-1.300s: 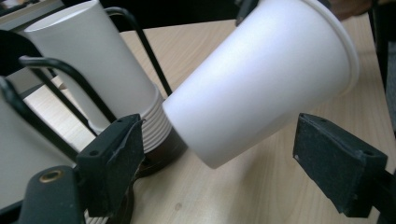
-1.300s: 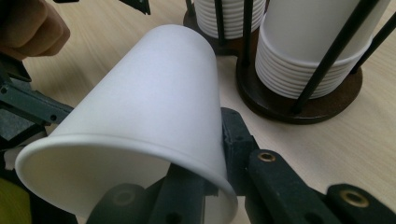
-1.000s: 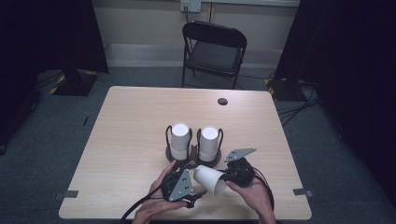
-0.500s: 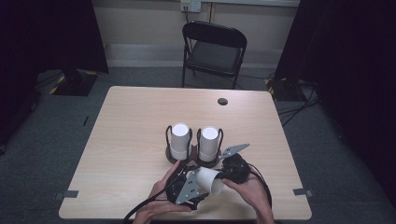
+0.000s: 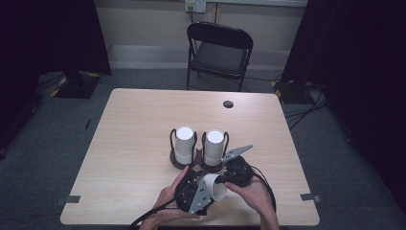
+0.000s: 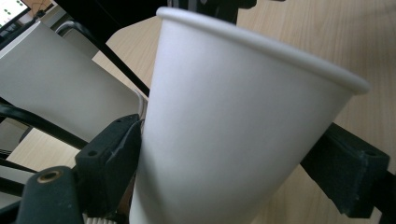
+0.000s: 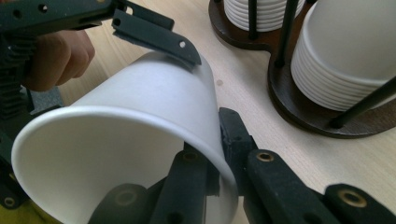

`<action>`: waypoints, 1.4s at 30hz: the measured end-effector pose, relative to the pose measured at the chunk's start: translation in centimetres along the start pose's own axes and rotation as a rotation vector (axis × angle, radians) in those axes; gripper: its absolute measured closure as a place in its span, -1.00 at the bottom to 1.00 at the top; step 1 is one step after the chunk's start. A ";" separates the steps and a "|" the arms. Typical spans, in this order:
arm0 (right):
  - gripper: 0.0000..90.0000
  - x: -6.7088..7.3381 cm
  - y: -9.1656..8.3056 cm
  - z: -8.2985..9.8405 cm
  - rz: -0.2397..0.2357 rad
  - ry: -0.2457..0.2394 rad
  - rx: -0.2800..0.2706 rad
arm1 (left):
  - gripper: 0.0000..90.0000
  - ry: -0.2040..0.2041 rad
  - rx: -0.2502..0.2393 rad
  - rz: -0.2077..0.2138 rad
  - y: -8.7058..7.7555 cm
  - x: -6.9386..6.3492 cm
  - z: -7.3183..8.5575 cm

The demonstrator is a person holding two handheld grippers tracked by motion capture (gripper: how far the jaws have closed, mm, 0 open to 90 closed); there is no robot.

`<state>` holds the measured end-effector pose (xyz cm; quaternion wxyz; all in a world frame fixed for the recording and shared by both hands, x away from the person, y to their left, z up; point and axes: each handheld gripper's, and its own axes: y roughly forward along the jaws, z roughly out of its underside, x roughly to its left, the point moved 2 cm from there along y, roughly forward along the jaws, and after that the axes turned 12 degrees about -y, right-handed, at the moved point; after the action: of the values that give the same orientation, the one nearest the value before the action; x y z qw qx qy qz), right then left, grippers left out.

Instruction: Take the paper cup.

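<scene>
1. Holding one white paper cup [image 5: 214, 188] with both grippers, I keep it just above the near edge of the tabletop [image 5: 134, 124], at about 6 o'clock from the two cup stacks.
2. My left gripper [image 6: 224, 154] has its jaws on the two sides of the cup's wall, down near the cup's bottom. They press on it.
3. My right gripper [image 7: 219, 154] is nearly shut. It pinches the cup's rim, with one jaw inside the cup and one outside.
4. The cup lies on its side. In the high view its long way runs from about 10 o'clock to 4 o'clock, with the open mouth toward 4 o'clock and my right hand [image 5: 249, 194].
5. The wooden holder [image 5: 196, 163] with the two stacks sits at 12 o'clock from the cup, quite near. My right gripper is the nearer one to it.
6. I think the cup will go onto a stack, so it must be turned mouth down first.
7. Since a second ago the cup has tipped a little, and my hands have barely shifted. The stacks look the same.
</scene>
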<state>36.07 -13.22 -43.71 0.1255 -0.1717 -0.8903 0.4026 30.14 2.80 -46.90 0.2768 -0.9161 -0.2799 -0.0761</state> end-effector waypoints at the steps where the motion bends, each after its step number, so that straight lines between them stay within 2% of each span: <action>1: 0.96 0.0 0.0 0.0 0.000 0.000 0.000 | -0.65 0.000 0.000 0.000 0.0 0.0 0.0; 3: 0.96 0.0 0.1 -0.1 -0.006 -0.001 -0.006 | -0.64 -0.010 0.003 0.005 -0.1 -0.1 -0.1; 5: 0.97 0.1 0.2 -0.2 -0.004 0.004 -0.013 | -0.61 -0.021 -0.033 0.007 -0.1 -0.1 -0.3; 6: 0.98 0.0 0.2 -0.3 -0.005 0.006 -0.014 | -0.60 -0.017 -0.029 0.016 -0.2 -0.1 -0.4; 7: 0.98 0.0 0.3 -0.3 -0.005 0.006 -0.011 | -0.58 -0.024 -0.048 0.013 -0.1 -0.2 -0.4; 10: 0.99 0.1 0.5 -0.3 -0.010 0.011 -0.013 | -0.59 -0.006 -0.034 0.005 0.0 -0.3 -0.6; 11: 0.99 0.1 0.6 -0.3 -0.012 0.015 -0.015 | -0.59 -0.015 -0.045 0.000 0.1 -0.3 -0.6; 15: 0.99 0.2 0.8 -0.3 -0.020 0.024 -0.017 | -0.58 -0.009 -0.045 0.004 0.2 -0.6 -1.0; 17: 0.99 0.2 0.9 -0.2 -0.026 0.028 -0.021 | -0.58 -0.007 -0.042 -0.012 0.4 -0.6 -1.0; 26: 0.99 0.3 1.1 -0.2 -0.024 0.046 -0.019 | -0.57 -0.079 -0.057 0.007 0.6 -0.3 -0.8; 33: 0.98 0.3 1.1 -0.1 -0.028 0.055 -0.026 | -0.53 -0.061 -0.043 0.011 0.5 -0.3 -0.9; 36: 0.99 0.2 1.1 -0.1 -0.025 0.068 -0.021 | -0.54 -0.032 -0.039 -0.007 0.6 -0.4 -1.0; 38: 0.99 0.2 1.1 -0.2 -0.023 0.071 -0.017 | -0.54 -0.028 -0.034 -0.007 0.6 -0.4 -1.0; 42: 0.98 0.2 1.1 -0.1 -0.022 0.071 -0.019 | -0.50 -0.050 -0.042 -0.010 0.5 -0.4 -1.0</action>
<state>36.18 -12.40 -44.42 0.1595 -0.1774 -0.8910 0.3863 30.14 1.70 -46.42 0.2500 -0.9219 -0.2896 -0.0604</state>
